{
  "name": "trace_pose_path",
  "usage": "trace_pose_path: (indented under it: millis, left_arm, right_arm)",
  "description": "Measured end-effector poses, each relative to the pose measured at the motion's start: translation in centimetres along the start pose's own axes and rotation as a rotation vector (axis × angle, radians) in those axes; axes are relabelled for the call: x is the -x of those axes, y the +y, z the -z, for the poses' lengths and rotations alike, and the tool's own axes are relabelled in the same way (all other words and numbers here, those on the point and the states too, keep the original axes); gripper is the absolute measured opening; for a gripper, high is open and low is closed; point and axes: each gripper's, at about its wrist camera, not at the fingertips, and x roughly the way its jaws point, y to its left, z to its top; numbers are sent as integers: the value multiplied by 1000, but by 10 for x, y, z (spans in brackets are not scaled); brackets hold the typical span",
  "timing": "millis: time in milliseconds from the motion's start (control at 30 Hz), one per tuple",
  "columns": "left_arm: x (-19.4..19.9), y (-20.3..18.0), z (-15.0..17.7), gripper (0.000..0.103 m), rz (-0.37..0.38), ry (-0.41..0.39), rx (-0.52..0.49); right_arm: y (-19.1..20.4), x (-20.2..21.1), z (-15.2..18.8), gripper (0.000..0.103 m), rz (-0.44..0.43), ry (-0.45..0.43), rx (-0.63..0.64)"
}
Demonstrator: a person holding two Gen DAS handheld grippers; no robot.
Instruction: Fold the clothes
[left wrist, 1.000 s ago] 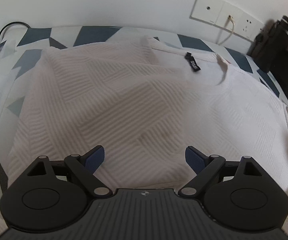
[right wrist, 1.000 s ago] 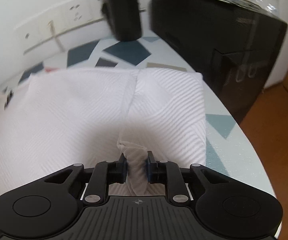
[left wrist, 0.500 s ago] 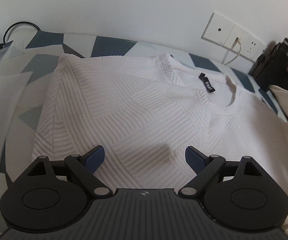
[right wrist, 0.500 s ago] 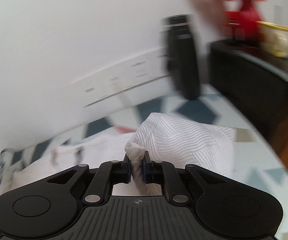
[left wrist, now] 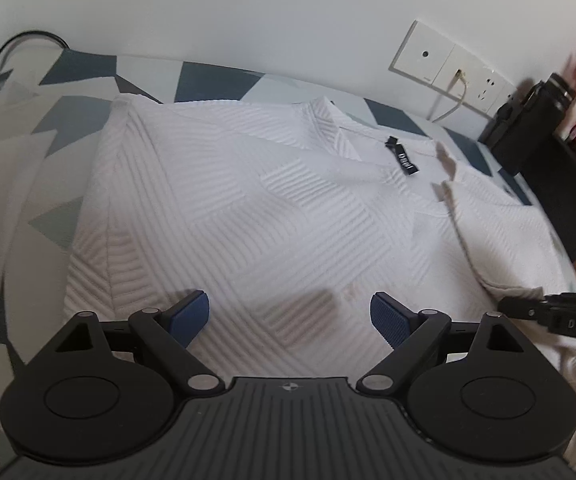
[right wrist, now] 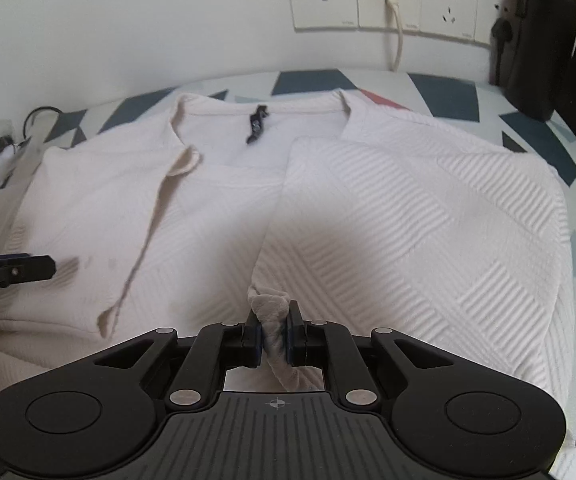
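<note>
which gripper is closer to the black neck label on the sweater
Left, by a small margin. The left gripper hovers open below the label; the right gripper, shut on a cuff, sits slightly further back.

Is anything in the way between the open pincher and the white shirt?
No, nothing visible is. The left gripper hangs with its jaws wide open right over the white ribbed-knit shirt spread on the patterned tabletop. Only bare cloth lies under it. The right gripper sits off to the side, pinching a bunched fold of the same shirt.

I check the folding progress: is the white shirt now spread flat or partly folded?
Partly folded: both sides of the white shirt lie turned in over its middle; the right gripper pinches one flap's edge.
</note>
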Motion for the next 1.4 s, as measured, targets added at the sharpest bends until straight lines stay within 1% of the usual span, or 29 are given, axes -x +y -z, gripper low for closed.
trace_pose_path:
  millis: [100, 167, 200, 233, 267, 300, 333, 433, 500, 600, 667, 733, 767, 800, 867, 967, 1100, 1200, 1300, 1367, 1400]
  left_arm:
    - [-3, -5, -1, 90, 8, 11, -19]
    - [-5, -8, -2, 90, 10, 20, -33]
    - [-6, -9, -2, 90, 11, 25, -37]
    - [-7, -10, -1, 90, 10, 28, -42]
    - [-8, -11, -1, 90, 8, 31, -46]
    - [-8, -12, -2, 90, 4, 34, -49]
    - [-9, -13, -2, 90, -1, 36, -52]
    - [-6, -18, -6, 90, -6, 28, -52]
    - [-4, -26, -11, 90, 3, 17, -65]
    - [-4, -48, -19, 90, 19, 4, -121]
    - [-8, -65, -21, 90, 27, 8, -170]
    - [-15, -74, -20, 90, 22, 23, -188]
    - [-18, -77, -19, 90, 18, 32, -192]
    - [-21, -81, -18, 90, 14, 40, -196]
    - [-25, -81, -15, 90, -7, 52, -189]
    - [-23, -76, -15, 90, -48, 45, -179]
    - [-10, -60, -20, 90, -119, 12, -167]
    - [2, -42, -20, 82, -183, 4, -139]
    - [15, -19, -18, 82, -256, -8, -83]
    - [23, -1, -17, 82, -296, -24, -38]
    - [27, 8, -19, 82, -314, -30, -17]
  right_arm:
    - [-2, 2, 4, 10, -7, 12, -6]
    - [-3, 2, 8, 14, -10, 25, -10]
    - [-4, 2, 10, 21, -11, 32, -13]
    - [-5, 2, 12, 36, -12, 39, -15]
    - [-9, 8, 11, 44, -14, 22, -27]
    - [-14, 19, 10, 55, -16, -9, -46]
    - [-19, 29, 9, 58, -19, -39, -64]
    - [-37, 62, 5, 58, -16, -132, -117]
    - [-60, 86, 4, 58, 23, -199, -157]
    - [-108, 114, 12, 57, 96, -247, -255]
    - [-139, 122, 24, 53, 145, -228, -313]
    - [-163, 124, 38, 45, 191, -187, -354]
    - [-172, 124, 46, 44, 207, -166, -372]
    - [-179, 122, 55, 44, 208, -146, -392]
    - [-187, 118, 68, 44, 182, -117, -421]
    - [-187, 109, 74, 45, 171, -109, -407]
    - [-188, 87, 58, 47, 150, -107, -387]
    - [-196, 65, 38, 48, 138, -82, -378]
    - [-203, 42, 19, 48, 129, -55, -356]
    - [-202, 29, 8, 50, 134, -44, -313]
    - [-202, 22, 2, 54, 136, -38, -292]
